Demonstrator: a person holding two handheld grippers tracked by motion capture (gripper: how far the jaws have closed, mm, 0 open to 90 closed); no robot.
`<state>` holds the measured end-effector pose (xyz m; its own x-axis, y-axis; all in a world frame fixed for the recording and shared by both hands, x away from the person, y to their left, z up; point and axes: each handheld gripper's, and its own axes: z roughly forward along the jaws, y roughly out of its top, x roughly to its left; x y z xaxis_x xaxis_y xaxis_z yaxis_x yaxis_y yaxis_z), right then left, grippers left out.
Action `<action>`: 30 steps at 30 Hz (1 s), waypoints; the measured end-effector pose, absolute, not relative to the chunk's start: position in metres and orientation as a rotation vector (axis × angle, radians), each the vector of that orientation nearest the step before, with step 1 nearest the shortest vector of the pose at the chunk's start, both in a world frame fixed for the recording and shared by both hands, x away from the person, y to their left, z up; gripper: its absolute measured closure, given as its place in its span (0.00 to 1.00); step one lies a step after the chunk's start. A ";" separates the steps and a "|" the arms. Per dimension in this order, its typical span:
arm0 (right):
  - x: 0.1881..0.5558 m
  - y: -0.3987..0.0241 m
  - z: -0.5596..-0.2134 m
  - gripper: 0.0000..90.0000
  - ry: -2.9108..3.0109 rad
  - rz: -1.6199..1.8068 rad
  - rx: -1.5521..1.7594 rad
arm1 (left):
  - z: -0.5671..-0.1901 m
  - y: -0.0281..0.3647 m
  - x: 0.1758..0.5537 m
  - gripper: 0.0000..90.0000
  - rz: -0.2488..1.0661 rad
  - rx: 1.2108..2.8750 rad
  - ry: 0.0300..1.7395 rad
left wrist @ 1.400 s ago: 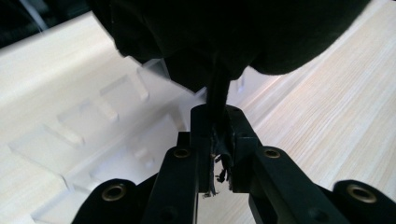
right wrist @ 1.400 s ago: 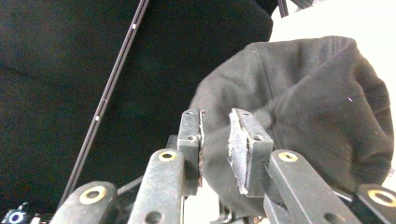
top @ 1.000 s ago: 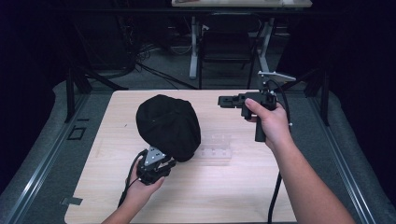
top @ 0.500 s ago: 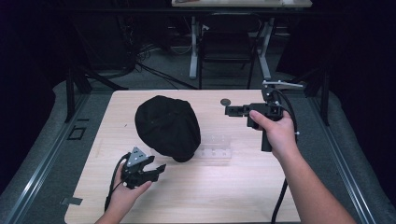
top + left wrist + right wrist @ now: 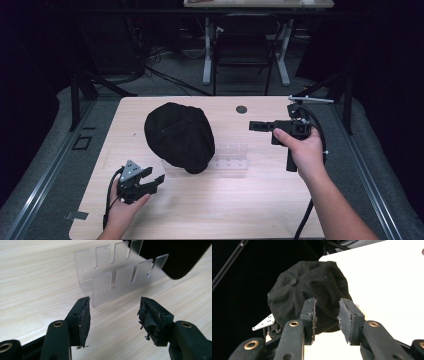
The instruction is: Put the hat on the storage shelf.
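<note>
A black cap (image 5: 178, 136) lies crown up on the wooden table (image 5: 260, 210). Its brim rests against a clear slotted acrylic stand (image 5: 230, 159). My left gripper (image 5: 152, 180) hovers near the table's front left, a little short of the cap, and points at the stand (image 5: 120, 280) and the cap's brim (image 5: 172, 257). Its jaws have just been opening and stand open (image 5: 113, 315) with nothing between them. My right gripper (image 5: 255, 126) is held level to the right of the cap, aimed at the cap (image 5: 309, 297). Its jaws (image 5: 327, 312) have just been opening and hold nothing.
A small dark round spot (image 5: 241, 109) marks the table near its far edge. Behind the table stand a chair (image 5: 245, 50) and desk legs on a dark floor. The left gripper's grey plate (image 5: 263, 323) peeks out past the cap.
My left gripper has drawn back from the cap's near edge toward the front left and opened wide. My right gripper has shifted right and nearer, its jaws wider. The cap stays put.
</note>
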<state>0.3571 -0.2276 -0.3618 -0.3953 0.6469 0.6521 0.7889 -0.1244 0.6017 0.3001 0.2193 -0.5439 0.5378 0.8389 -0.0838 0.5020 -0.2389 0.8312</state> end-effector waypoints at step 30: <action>0.312 -0.227 -0.439 0.60 -2.389 -1.493 -1.764 | -0.554 0.219 0.305 0.48 0.448 1.911 1.131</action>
